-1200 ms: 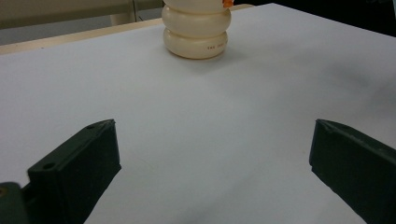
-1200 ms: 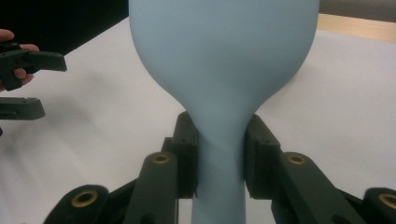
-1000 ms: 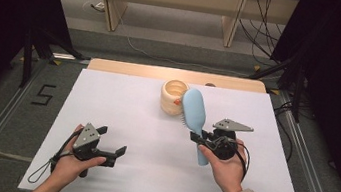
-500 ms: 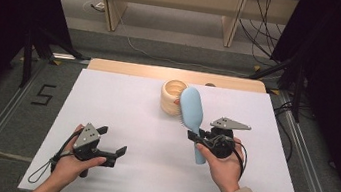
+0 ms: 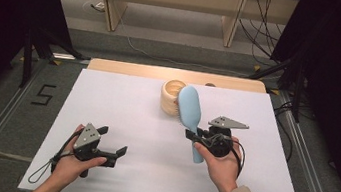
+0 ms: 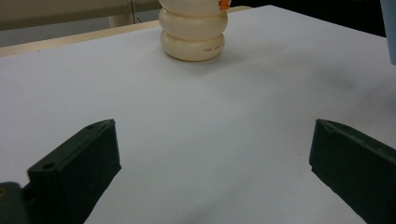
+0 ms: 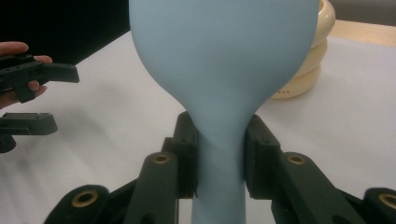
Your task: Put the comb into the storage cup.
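Swinging left now: since a second ago the pale blue hairbrush [image 5: 189, 110] has tipped its head over toward the cream ribbed holder [image 5: 172, 97], and from the high view the paddle now overlaps the holder's right rim, though whether it actually touches is hard to call from up there. Both hands look planted in the same spots; only the brush angle changes. Right gripper [image 5: 201, 139] is clamped on the brush, and the right gripper view makes it plain, with the two black pads squeezing the narrow neck [image 7: 219, 154] just below where the handle flares into the head. That is the sensible place to grip: the waist is slim enough for the jaws to bite and the flare above stops it sliding out forward. The brush reads as hard moulded plastic, light and stiff, no flex in it, but that smooth glossy back looks slippery, so a pinch on the broad head would likely skate off. With the long paddle out front and the handle tail behind, it probably wants to pivot in the pads if bumped against the rim. The holder looks like a light, smooth, hollow cup, possibly easy to nudge or topple, so the head should go in gently from above. Left gripper [image 5: 101, 146] sits idle on the near left of the white table [image 5: 121, 109], jaws wide apart with nothing between them, the holder standing well ahead of it in the left gripper view.
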### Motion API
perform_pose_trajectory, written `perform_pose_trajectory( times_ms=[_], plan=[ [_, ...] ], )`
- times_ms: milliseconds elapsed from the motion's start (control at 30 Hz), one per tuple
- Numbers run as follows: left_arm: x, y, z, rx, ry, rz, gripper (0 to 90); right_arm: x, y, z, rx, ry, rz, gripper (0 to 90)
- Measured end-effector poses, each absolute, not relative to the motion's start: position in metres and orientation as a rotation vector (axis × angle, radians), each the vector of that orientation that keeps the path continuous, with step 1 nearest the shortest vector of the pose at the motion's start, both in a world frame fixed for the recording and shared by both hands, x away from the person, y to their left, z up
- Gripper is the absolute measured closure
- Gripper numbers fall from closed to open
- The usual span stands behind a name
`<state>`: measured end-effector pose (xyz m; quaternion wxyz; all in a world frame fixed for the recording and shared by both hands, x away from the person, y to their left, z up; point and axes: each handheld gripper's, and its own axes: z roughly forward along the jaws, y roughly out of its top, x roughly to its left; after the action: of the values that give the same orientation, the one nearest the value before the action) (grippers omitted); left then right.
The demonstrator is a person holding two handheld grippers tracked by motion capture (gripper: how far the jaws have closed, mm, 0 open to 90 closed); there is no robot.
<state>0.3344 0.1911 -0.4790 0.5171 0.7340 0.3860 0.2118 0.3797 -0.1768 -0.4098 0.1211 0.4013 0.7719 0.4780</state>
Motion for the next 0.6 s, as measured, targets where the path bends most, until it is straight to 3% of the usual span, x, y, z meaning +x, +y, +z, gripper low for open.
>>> perform_pose_trajectory(
  times_ms=[600],
  plan=[
    [0.3333, 0.188, -0.477, 1.755, 0.919, 0.494, 1.3, 0.3806, -0.1709, -0.4099, 1.171, 2.258, 1.406, 70.3]
  ],
)
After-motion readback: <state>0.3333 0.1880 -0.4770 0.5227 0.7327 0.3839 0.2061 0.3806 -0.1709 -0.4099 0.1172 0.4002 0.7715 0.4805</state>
